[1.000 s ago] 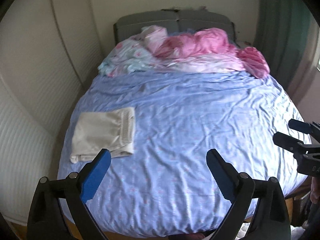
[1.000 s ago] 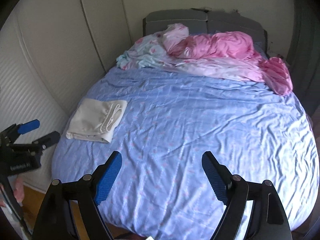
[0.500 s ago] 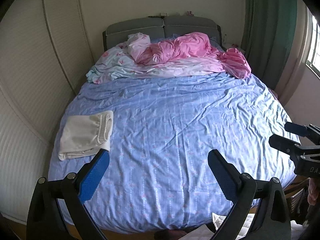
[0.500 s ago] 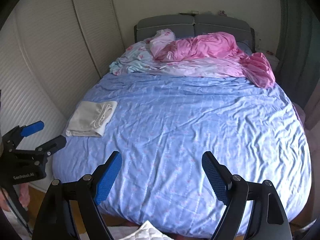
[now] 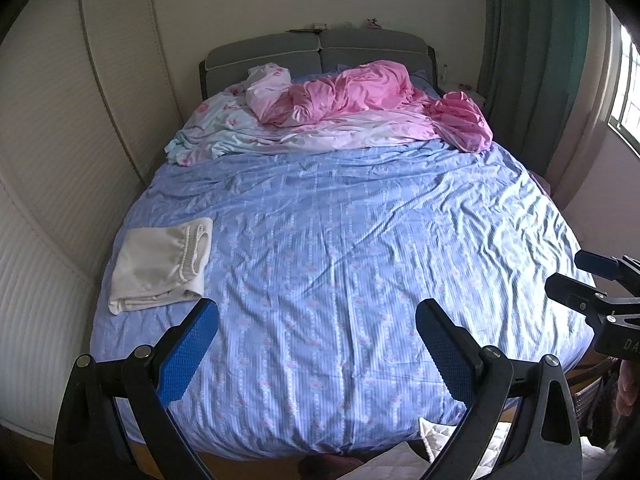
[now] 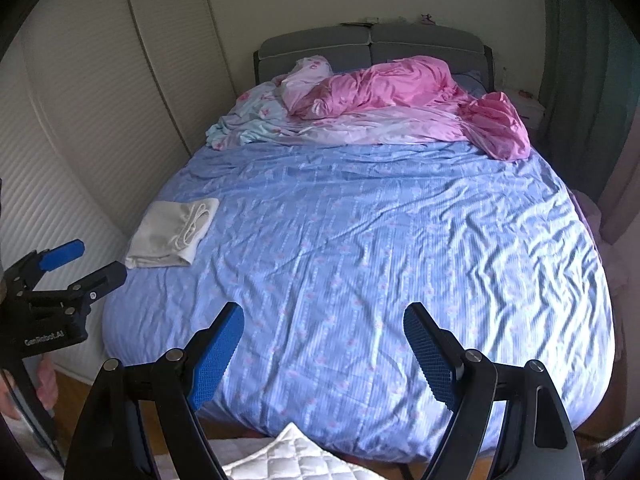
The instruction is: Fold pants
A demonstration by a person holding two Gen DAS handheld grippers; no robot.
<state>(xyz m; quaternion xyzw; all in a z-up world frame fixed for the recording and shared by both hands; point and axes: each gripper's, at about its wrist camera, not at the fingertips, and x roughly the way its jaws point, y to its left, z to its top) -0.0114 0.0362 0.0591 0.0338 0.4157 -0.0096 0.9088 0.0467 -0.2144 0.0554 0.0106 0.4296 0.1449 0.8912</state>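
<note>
Cream pants [image 5: 160, 264] lie folded in a flat rectangle near the left edge of the blue bed sheet [image 5: 340, 260]; they also show in the right wrist view [image 6: 174, 234]. My left gripper [image 5: 316, 332] is open and empty, held above the foot of the bed, well back from the pants. My right gripper [image 6: 323, 338] is open and empty too, above the foot of the bed. Each gripper shows in the other's view: the right one at the right edge [image 5: 580, 280], the left one at the left edge [image 6: 76, 266].
Pink and pale floral bedding [image 5: 352, 108] is heaped at the grey headboard [image 5: 320, 50]. A white wardrobe wall [image 5: 52, 168] runs along the left. A green curtain [image 5: 532, 60] hangs at the right. White quilted fabric [image 6: 296, 460] lies below the bed's foot.
Both grippers have pulled back and up from the bed, so more of the room and the quilted fabric below show. The pants have not moved. Both grippers stay open.
</note>
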